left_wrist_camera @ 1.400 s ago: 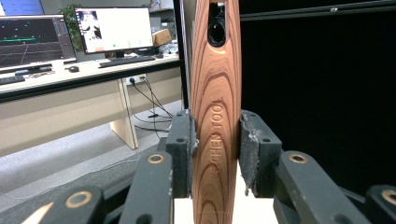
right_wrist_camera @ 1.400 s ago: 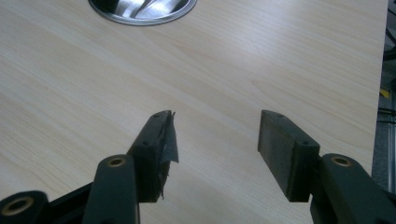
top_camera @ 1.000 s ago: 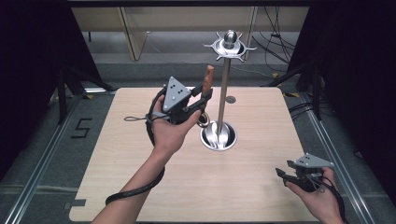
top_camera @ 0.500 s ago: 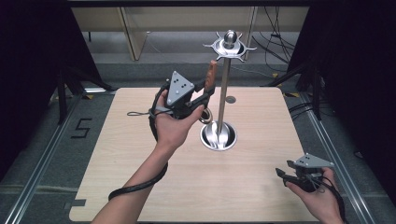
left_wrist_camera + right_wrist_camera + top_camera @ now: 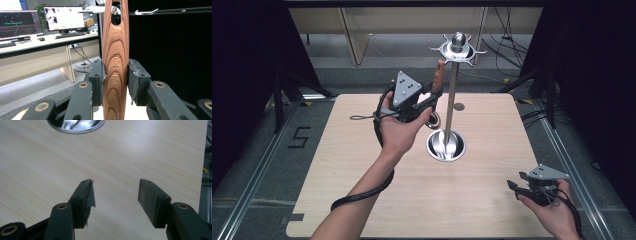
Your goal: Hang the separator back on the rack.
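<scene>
We've got the left gripper (image 5: 115, 82) clamped on the wooden utensil handle (image 5: 115, 62) w/ its hang hole just under the rack hook (image 5: 146, 11), so any tilt & it'll miss, imo.

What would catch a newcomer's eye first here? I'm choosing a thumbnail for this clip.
First, the wooden handle, held upright and clamped in the left gripper, its top hole close to the hooks of the steel stand at the table's middle. Next, that stand's shiny round base on the pale wooden table. The right gripper hovers open over the near right corner, holding nothing.
</scene>
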Demonstrator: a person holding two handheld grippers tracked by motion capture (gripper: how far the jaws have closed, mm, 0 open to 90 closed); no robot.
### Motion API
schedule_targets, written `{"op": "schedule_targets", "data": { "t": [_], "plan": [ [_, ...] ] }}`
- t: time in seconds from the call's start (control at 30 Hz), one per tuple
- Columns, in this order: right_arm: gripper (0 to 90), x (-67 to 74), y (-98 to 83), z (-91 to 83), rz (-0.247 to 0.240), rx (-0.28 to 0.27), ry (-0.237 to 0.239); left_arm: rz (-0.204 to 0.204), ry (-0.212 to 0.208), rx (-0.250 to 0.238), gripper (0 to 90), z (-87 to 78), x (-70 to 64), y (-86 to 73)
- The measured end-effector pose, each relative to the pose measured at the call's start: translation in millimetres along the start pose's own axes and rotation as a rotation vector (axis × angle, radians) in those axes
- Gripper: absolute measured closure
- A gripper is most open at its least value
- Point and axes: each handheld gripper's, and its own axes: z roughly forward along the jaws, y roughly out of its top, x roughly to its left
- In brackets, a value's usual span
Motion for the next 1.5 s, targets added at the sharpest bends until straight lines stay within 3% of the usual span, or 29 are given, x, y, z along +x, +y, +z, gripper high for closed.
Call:
{"op": "schedule_targets", "data": {
  "t": [0.03,0.1,0.17,0.23,0.27,0.37,0.53,0.57,0.6,0.7,0.77,0.8,1.07,1.23,1.3,1.5],
  "plan": [
    [45.8,1.0,-0.5,0.6,0.007,-0.002,0.002,0.000,0.000,0.001,66.8,0.5,-0.8,0.4],
    [45.8,-0.9,-0.1,1.3,-0.023,-0.015,-0.004,-0.002,0.000,0.001,66.8,2.0,-1.8,0.9],
    [45.8,1.1,-0.3,0.0,0.005,-0.001,0.001,-0.005,0.002,0.004,66.8,2.8,-1.9,1.3],
    [45.8,-4.2,-0.7,1.6,-0.056,-0.023,-0.007,-0.003,0.003,0.006,66.8,3.7,-1.5,1.6],
    [45.8,-2.7,-0.1,0.6,-0.032,-0.018,-0.007,-0.004,0.003,0.008,66.8,4.2,-1.2,1.6],
    [45.8,-4.4,-0.7,1.5,-0.058,-0.024,-0.009,-0.002,0.009,0.020,66.8,5.6,-0.1,1.3],
    [45.8,0.0,-0.2,0.1,0.001,-0.002,0.001,0.003,0.010,0.033,66.8,8.2,1.2,1.6],
    [45.8,0.0,-0.2,0.1,0.001,-0.002,0.001,-0.001,0.009,0.034,66.8,9.0,1.2,1.5],
    [45.8,-3.8,-0.5,1.6,-0.054,-0.022,-0.007,0.006,0.012,0.028,66.8,10.0,1.6,1.8],
    [45.8,-2.5,-0.7,0.9,-0.038,-0.012,-0.004,-0.005,0.010,0.035,66.8,11.3,1.0,1.5],
    [45.8,0.0,-0.2,0.1,0.000,-0.002,0.002,-0.006,0.013,0.037,66.8,12.1,0.8,1.7],
    [45.8,-3.3,-0.8,1.2,-0.048,-0.015,-0.006,-0.006,0.013,0.038,66.8,12.6,0.7,2.0],
    [45.8,-2.5,-0.5,0.7,-0.036,-0.013,-0.004,-0.006,0.019,0.044,66.8,17.8,0.2,2.1],
    [45.8,-4.1,-0.5,1.6,-0.055,-0.023,-0.007,-0.006,0.017,0.052,66.7,20.4,-0.2,1.7],
    [45.8,-1.9,-0.2,0.9,-0.023,-0.012,-0.003,-0.004,0.020,0.052,66.7,21.5,-0.1,1.8],
    [45.8,-4.3,-0.4,2.3,-0.070,-0.022,-0.004,-0.001,0.016,0.063,66.5,24.6,0.1,2.5]
  ]
}}
